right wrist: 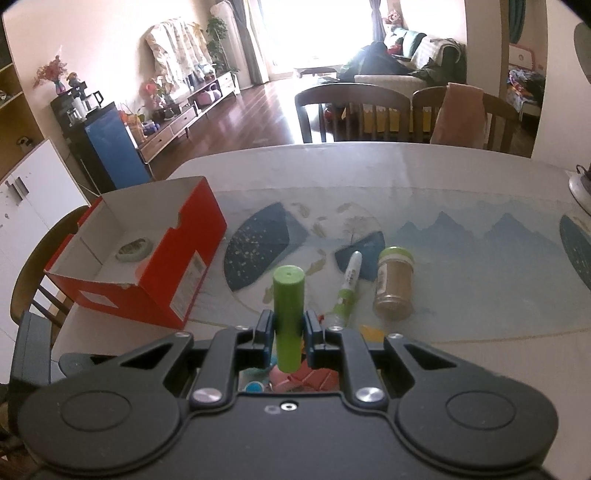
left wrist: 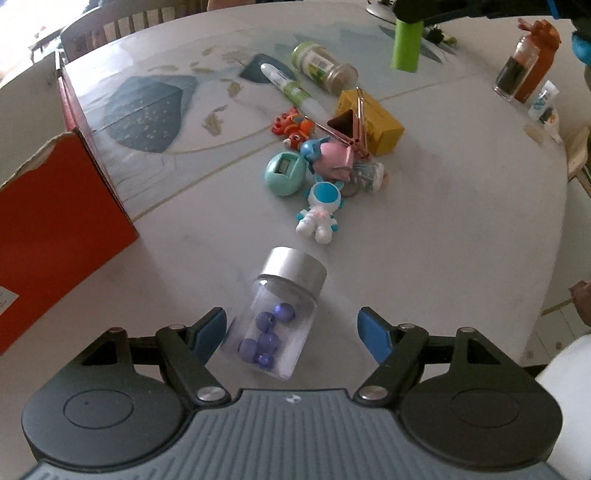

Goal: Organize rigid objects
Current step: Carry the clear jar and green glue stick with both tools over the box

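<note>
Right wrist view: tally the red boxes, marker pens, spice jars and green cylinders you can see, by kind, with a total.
Red box: 1
Marker pen: 1
Spice jar: 1
Green cylinder: 1
Total: 4

Bright window (right wrist: pixel 295 33); dark wood floor (right wrist: pixel 240 114); dining chairs (right wrist: pixel 351 110); sofa (right wrist: pixel 406 62); white cabinet (right wrist: pixel 29 199).

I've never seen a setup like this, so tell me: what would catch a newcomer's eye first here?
Probably the bright green tube, pinched upright in the right tongs above the table. Next, the clear jar of purple beads lying between the open left tongs. Then the red box at the table's left, and the heap of small toys mid-table.
</note>
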### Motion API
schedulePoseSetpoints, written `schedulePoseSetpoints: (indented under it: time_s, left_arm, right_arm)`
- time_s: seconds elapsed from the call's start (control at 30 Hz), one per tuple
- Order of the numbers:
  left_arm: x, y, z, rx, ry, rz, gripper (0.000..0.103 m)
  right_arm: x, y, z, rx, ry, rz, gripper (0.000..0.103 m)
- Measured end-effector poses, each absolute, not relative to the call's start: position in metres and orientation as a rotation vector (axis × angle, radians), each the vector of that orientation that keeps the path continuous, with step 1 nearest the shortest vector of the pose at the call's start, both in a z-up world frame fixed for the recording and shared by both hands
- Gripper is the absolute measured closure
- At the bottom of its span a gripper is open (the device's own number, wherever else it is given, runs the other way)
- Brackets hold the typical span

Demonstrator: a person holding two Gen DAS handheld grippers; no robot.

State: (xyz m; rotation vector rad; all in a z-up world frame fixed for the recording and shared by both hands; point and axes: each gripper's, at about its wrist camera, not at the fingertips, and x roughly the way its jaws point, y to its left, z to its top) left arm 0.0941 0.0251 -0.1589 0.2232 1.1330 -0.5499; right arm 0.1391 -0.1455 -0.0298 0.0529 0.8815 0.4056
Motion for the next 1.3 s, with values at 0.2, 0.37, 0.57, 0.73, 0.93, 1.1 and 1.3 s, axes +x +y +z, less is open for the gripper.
schedulePoseSetpoints:
  time_s: [0.2,0.37,0.57,0.73,0.93,1.1,1.3]
  left_arm:
    - [0.096,0.025,-0.159,0.212,1.129,-0.522,0.052]
    - [0.096,0.026,-0.16,0.18,1.123,-0.488,0.06]
    - [0.097,0.037,-0.142,0.089,1.093,-0.444,0.061]
    - [0.101,0.053,-0.11,0.03,1.039,-0.41,0.063]
    - [0.107,0.08,-0.077,-0.029,0.971,-0.362,0.063]
    - [0.111,0.106,-0.051,-0.073,0.915,-0.328,0.063]
    - [0.123,0.147,-0.025,-0.084,0.846,-0.26,0.063]
  right_arm:
    - [0.137,-0.149,-0.032,0.055,0.891,0.401,0.087]
    - [0.137,-0.146,-0.033,0.06,0.899,0.405,0.087]
    - [0.139,-0.136,-0.025,0.071,0.892,0.433,0.087]
    - [0.142,-0.117,-0.01,0.057,0.859,0.473,0.087]
    - [0.152,-0.089,0.005,0.039,0.82,0.508,0.087]
    - [0.16,-0.063,0.015,0.021,0.793,0.536,0.087]
    - [0.174,-0.025,0.023,-0.003,0.775,0.581,0.087]
